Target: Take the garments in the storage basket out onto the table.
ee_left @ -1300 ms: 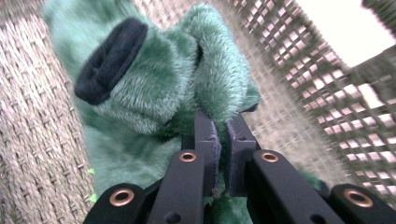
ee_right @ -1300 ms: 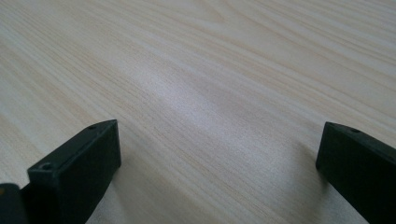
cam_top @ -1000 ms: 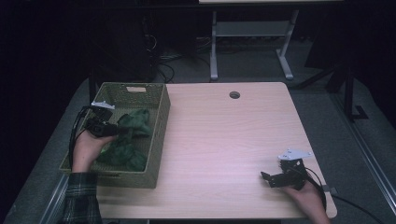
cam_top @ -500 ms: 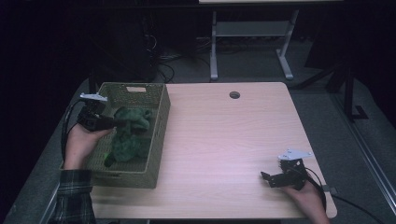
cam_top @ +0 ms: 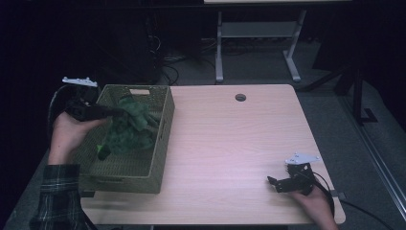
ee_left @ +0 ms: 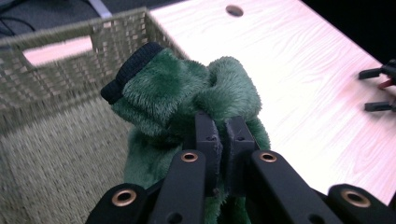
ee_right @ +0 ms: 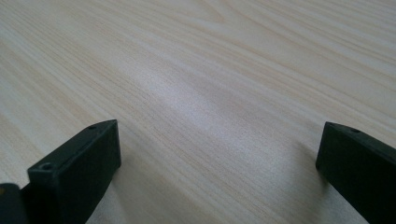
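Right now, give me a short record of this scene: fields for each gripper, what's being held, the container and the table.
left gripper: shut on the green plush fabric, raised over the basket
held item: green plush fabric with a dark knit cuff, hanging down into the basket
basket: woven, olive, at the table's left edge, handle slot in its far wall
right gripper: open, jaws wide apart, low over bare wood near the table's front right corner
table: light wood, round cable hole near the far edge

A fuzzy dark-green plush cloth [ee_left: 187, 93] has a black ribbed cuff [ee_left: 130, 70]. The olive-tan woven wicker basket [cam_top: 160, 139] sits on a pale, light-wood-grain bench [cam_top: 239, 143]. Both grippers have black jaws, and the person's sleeve [cam_top: 57, 191] is dark green plaid.
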`<state>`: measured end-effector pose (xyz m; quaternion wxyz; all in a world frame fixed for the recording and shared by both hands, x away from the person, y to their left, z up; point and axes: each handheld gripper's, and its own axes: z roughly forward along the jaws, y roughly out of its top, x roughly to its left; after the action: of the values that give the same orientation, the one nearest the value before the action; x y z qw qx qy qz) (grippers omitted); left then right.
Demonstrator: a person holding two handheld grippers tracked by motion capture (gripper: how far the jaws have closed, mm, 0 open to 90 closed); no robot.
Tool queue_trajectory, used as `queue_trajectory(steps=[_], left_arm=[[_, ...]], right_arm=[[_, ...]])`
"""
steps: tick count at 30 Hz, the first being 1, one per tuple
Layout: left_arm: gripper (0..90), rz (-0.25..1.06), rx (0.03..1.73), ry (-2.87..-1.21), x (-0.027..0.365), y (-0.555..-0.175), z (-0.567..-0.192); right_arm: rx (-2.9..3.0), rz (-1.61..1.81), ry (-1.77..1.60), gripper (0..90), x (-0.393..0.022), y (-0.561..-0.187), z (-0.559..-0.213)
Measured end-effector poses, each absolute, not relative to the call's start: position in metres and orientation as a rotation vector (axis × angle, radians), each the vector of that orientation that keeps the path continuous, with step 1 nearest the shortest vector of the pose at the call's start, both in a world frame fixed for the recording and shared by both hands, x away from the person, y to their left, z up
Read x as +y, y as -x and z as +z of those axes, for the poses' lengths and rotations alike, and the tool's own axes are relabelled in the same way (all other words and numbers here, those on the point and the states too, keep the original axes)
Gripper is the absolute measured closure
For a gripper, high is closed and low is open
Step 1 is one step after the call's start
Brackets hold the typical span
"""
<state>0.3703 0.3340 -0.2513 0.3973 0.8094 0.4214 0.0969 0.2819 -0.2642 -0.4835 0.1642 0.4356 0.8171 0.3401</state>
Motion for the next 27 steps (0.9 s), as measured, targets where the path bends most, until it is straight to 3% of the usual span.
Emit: queue_trajectory(steps=[13, 27], left_arm=[[86.9, 0.323, 1.005, -2.006, 0.327, -0.368, -0.202], [87.0, 0.288, 0.848, -2.001, 0.277, -0.369, -0.179]], right_arm=[[2.329, 0.969, -1.241, 0.0, -0.264, -0.282, -0.483], [2.329, 0.968, -1.241, 0.0, -0.264, -0.282, -0.483]])
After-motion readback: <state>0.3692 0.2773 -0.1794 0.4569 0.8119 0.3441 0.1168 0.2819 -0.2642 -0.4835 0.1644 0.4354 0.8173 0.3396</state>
